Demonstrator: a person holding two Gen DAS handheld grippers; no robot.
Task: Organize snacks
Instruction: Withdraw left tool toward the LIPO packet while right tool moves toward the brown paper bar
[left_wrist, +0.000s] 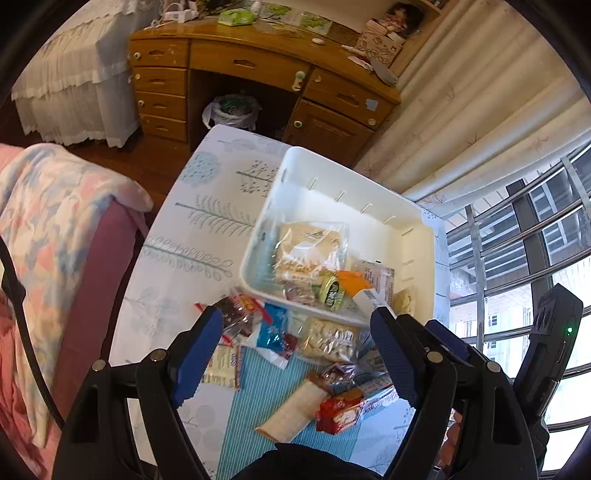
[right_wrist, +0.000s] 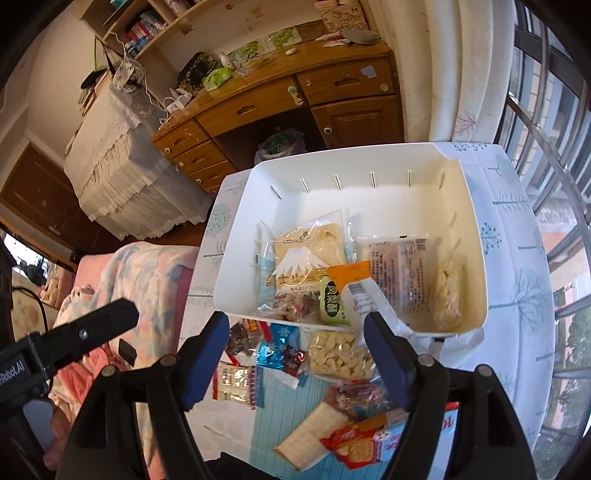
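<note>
Both my left gripper (left_wrist: 295, 350) and right gripper (right_wrist: 295, 356) gape empty; I'd lower onto one loose snack packet (right_wrist: 338, 354), then carry it into the white bin (right_wrist: 476, 236).

a bin (right_wrist: 476, 236) sits on the surface (right_wrist: 517, 258) just beyond both sets of jaws, holding several snack packets (right_wrist: 306, 258). between and below the jaws, more loose packets (right_wrist: 340, 354) lie on the surface in front of the bin. far beyond the bin stands a desk (right_wrist: 258, 107).
</note>
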